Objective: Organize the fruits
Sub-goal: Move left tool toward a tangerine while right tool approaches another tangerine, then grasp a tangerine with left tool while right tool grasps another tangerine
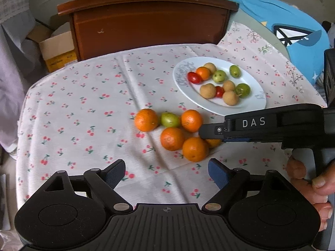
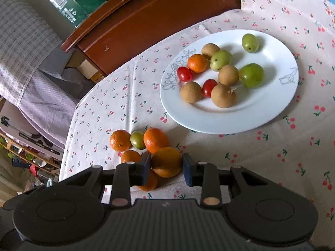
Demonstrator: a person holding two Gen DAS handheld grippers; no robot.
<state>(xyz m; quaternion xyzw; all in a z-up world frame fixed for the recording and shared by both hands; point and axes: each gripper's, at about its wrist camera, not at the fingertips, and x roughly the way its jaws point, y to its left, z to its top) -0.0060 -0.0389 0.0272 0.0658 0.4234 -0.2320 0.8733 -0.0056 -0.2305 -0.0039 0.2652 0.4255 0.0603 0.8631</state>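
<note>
Right gripper (image 2: pixel 166 167): fingers straddle orange (image 2: pixel 166 162), lower centre; contact unclear.
Left gripper (image 1: pixel 166 174): spread, empty.
Risk: off-centre squeeze rolls orange, scattering neighbouring fruit.

Black hand-held gripper (image 1: pixel 166 174) with blue pads (image 1: pixel 217 174), "DAS" lettering.

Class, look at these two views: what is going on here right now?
A person is sorting fruit on a cherry-print tablecloth. The right gripper straddles one orange in the loose pile, fingers either side, not clearly clamped. The left gripper hovers open, holding nothing. A white plate already holds small fruits; a green fruit remains beside the oranges.
</note>
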